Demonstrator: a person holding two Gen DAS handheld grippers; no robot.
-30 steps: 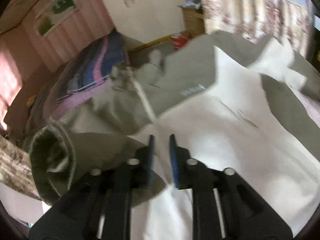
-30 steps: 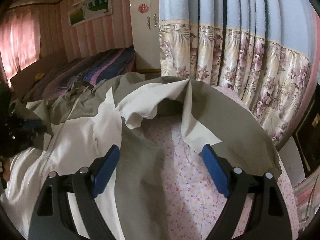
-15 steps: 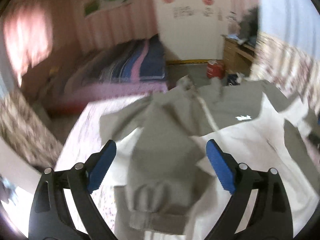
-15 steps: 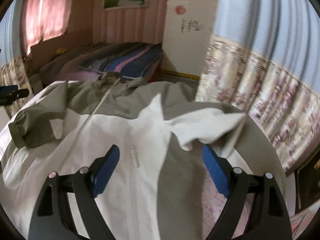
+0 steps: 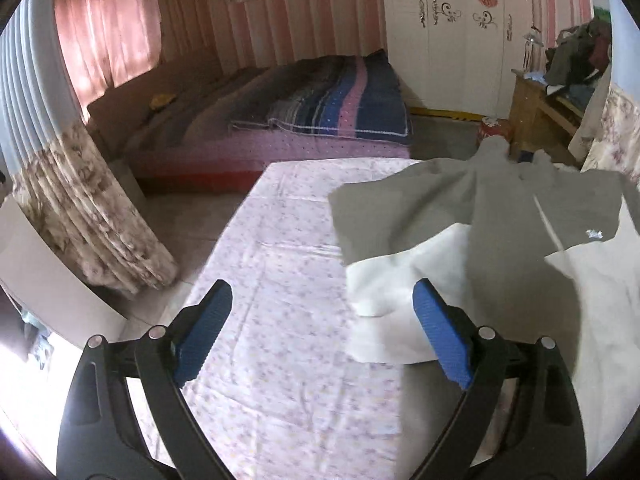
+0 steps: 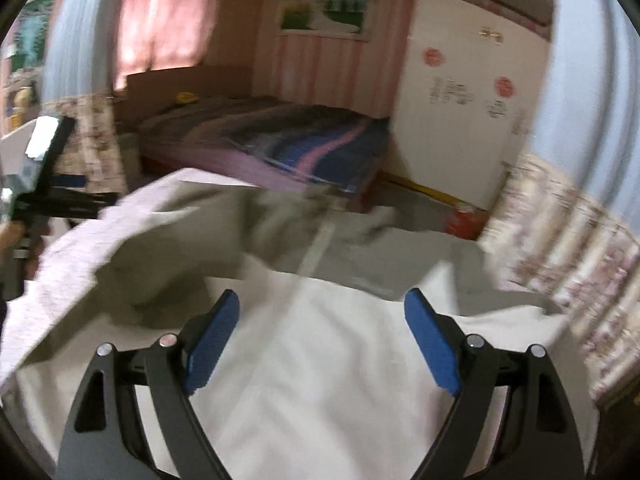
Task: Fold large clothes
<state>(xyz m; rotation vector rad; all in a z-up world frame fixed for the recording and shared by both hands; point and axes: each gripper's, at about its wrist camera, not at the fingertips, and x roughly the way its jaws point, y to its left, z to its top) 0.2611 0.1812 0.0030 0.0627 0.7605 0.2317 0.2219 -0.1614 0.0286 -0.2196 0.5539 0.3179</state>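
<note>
In the left wrist view, the left gripper hangs with jaws wide apart and empty over the floral sheet; the grey-and-white jacket lies just right. In the blurred right wrist view, the right gripper is spread wide, empty, above the jacket's white panel.

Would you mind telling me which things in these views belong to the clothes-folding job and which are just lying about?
Belongs to the job:
- grey and white jacket
- floral sheet it lies on
- left gripper, open
- right gripper, open

Just lying about:
- striped blanket on the far bed
- red container on the floor
- clothes pile on the wooden desk
</note>
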